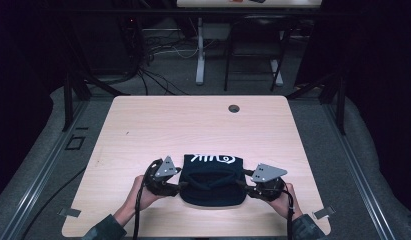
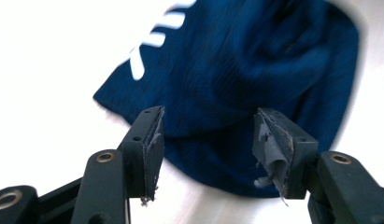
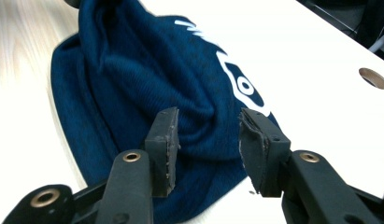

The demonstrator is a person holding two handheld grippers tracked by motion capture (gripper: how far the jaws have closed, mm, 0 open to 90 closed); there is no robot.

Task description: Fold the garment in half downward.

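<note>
Room: dark around, with cables and frame legs on the floor behind the light wooden tabletop.
Garment: folded dark blue garment with white lettering lies near the front edge of the tabletop, about at its middle.
Left gripper: left gripper is at the left side of the garment; its jaws stand apart, with nothing pressed between the pads.
Right gripper: right gripper is at the right side; its jaws are also parted and hold no cloth.
Risk: the fold looks loose and puffed in the middle, so I think it may spring open or slide.
Cause: frayed pad lining could catch the knit when a gripper moves away and pull a layer.
</note>
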